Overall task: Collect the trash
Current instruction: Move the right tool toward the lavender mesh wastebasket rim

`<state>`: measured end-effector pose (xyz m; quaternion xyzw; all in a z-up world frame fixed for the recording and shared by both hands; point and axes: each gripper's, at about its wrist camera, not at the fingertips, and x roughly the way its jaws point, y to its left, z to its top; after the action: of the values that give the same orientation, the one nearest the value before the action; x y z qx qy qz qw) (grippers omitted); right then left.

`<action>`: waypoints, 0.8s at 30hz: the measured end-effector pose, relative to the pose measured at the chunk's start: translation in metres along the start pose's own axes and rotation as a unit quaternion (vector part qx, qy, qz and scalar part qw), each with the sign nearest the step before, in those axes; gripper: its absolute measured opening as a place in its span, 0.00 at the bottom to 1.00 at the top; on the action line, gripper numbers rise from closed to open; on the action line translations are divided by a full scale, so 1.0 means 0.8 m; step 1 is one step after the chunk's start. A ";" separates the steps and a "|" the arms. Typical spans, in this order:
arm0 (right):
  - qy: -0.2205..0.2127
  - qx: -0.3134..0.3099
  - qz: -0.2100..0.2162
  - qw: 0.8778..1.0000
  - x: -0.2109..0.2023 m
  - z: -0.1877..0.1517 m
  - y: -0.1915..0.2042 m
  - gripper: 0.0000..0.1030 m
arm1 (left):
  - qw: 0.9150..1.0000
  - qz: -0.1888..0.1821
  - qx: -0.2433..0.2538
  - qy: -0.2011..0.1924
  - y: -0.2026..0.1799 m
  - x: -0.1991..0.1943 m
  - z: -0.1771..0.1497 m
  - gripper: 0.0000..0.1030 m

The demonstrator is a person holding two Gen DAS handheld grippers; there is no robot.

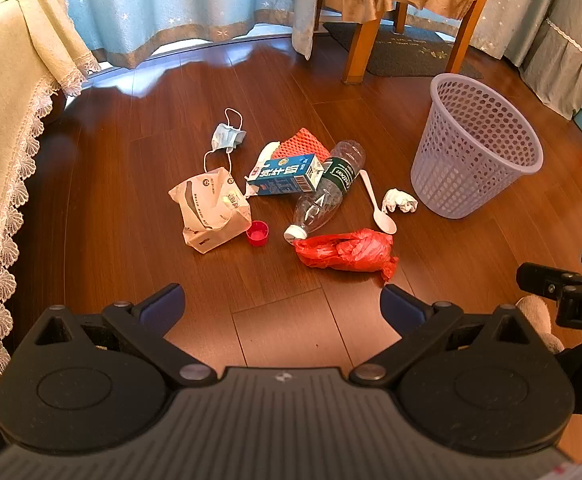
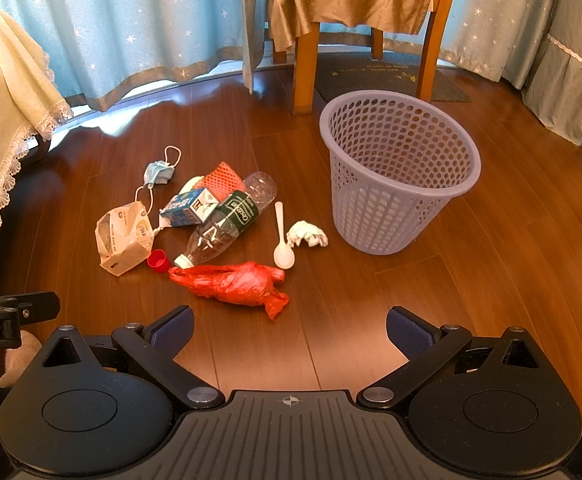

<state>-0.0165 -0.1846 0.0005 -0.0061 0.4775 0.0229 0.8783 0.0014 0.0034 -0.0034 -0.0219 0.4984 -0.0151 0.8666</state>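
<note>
Trash lies in a pile on the wooden floor: a red plastic bag (image 1: 347, 250) (image 2: 235, 284), a clear bottle (image 1: 325, 192) (image 2: 227, 220), a blue milk carton (image 1: 285, 176) (image 2: 189, 208), a white paper bag (image 1: 211, 210) (image 2: 125, 234), a red cap (image 1: 257, 233) (image 2: 157, 260), a white spoon (image 1: 377, 204) (image 2: 281, 240), a crumpled tissue (image 1: 399, 201) (image 2: 307, 234), a face mask (image 1: 227, 138) (image 2: 159, 172) and orange netting (image 1: 303, 142) (image 2: 223, 178). A lilac perforated bin (image 1: 477, 148) (image 2: 397, 172) stands upright to the right. My left gripper (image 1: 283, 308) and right gripper (image 2: 291, 328) hover open and empty, short of the pile.
A wooden chair (image 2: 307, 68) with a draped cloth stands behind the bin on a dark mat (image 1: 403, 52). Blue curtains (image 1: 171, 8) hang at the back. A cream lace-edged cover (image 1: 7, 140) hangs at the left. Bare floor lies between the grippers and the trash.
</note>
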 end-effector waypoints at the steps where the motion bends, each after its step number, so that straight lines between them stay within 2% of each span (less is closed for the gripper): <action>1: 0.000 0.000 0.000 1.000 0.000 0.000 0.000 0.98 | 1.000 0.000 0.001 0.000 0.000 0.000 0.000 0.99; 19: 0.000 -0.001 -0.001 1.000 0.001 0.003 0.000 0.97 | 1.000 -0.001 0.003 0.002 -0.003 0.002 -0.001 0.99; 24: -0.011 -0.010 -0.003 1.000 0.001 0.008 0.000 0.98 | 1.000 -0.005 -0.002 0.006 -0.003 0.004 0.004 0.99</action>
<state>-0.0103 -0.1842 0.0034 -0.0165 0.4673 0.0251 0.8836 0.0057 0.0011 -0.0045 -0.0261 0.5032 -0.0191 0.8635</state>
